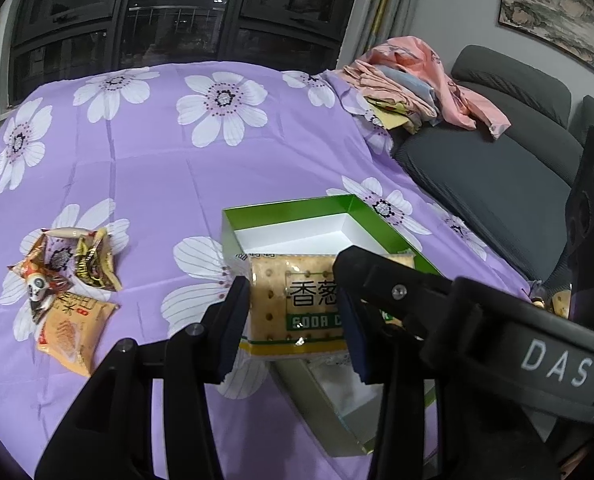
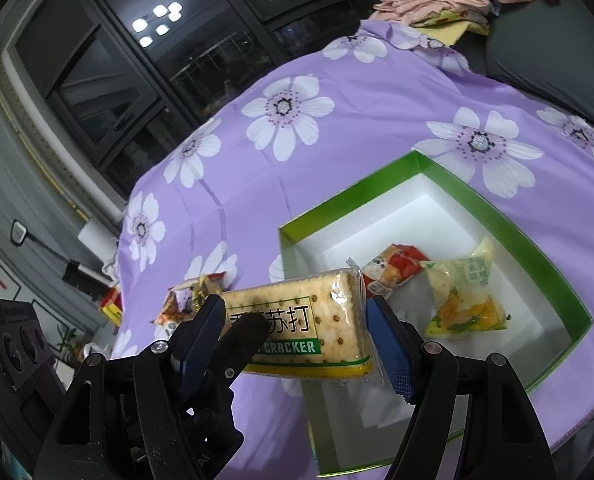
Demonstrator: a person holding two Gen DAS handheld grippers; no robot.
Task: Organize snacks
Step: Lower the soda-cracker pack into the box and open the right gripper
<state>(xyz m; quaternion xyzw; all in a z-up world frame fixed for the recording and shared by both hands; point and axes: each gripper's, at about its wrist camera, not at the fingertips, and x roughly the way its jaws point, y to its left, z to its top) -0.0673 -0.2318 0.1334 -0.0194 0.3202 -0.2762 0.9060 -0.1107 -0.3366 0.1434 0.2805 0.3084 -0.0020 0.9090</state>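
A soda cracker pack (image 1: 293, 304) (image 2: 309, 320) hangs in the air over the near left edge of the green box (image 1: 381, 224) (image 2: 509, 224). Both grippers reach it from opposite ends. My left gripper (image 1: 293, 320) has its pads on the pack's sides. My right gripper (image 2: 297, 336) stands around the pack's other end, pads close to it; contact is unclear. Its black finger crosses the left wrist view (image 1: 377, 276). Inside the box lie a red-and-white snack (image 2: 393, 272) and a yellow-green snack (image 2: 465, 292). Loose snacks (image 1: 69, 280) (image 2: 189, 300) lie on the cloth to the left.
The table has a purple flowered cloth (image 1: 169, 168) (image 2: 337, 140). A grey sofa (image 1: 497, 160) with a pile of folded clothes (image 1: 417, 80) stands on the right. Dark windows (image 1: 177, 12) are behind. A black device (image 2: 17, 344) is at lower left.
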